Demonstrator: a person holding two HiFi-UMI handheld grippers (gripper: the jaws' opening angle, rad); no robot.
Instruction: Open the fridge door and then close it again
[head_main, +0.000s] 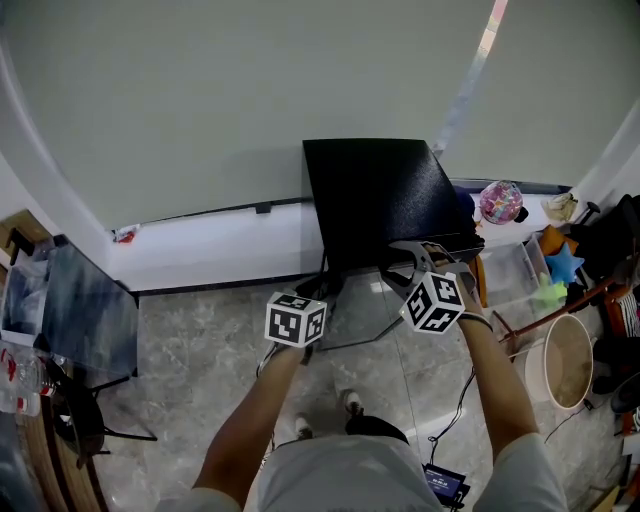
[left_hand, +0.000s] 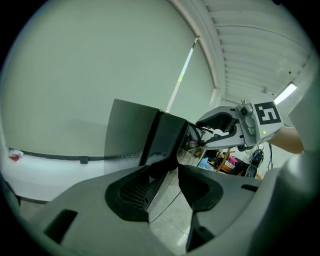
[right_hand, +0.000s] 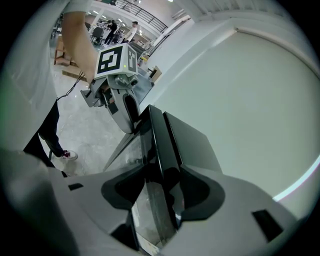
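Observation:
A small black fridge (head_main: 378, 195) stands against the pale wall. Its glass-fronted door (head_main: 365, 310) hangs just below its top, towards me. My left gripper (head_main: 322, 288) is at the door's upper left corner. In the left gripper view the door's black edge (left_hand: 162, 142) runs between the left gripper's (left_hand: 162, 187) jaws, close to the left pad, with a gap on the other side. My right gripper (head_main: 402, 264) is at the upper right corner. In the right gripper view the door's edge (right_hand: 159, 145) fills the space between the right gripper's (right_hand: 162, 192) pads.
Right of the fridge lie a pink cap (head_main: 500, 202), a clear bin (head_main: 517, 272), a blue star toy (head_main: 563, 266) and a beige bucket (head_main: 566, 362). A dark glass-topped stand (head_main: 85, 310) is at the left. My shoes (head_main: 350, 403) are on the grey tiled floor.

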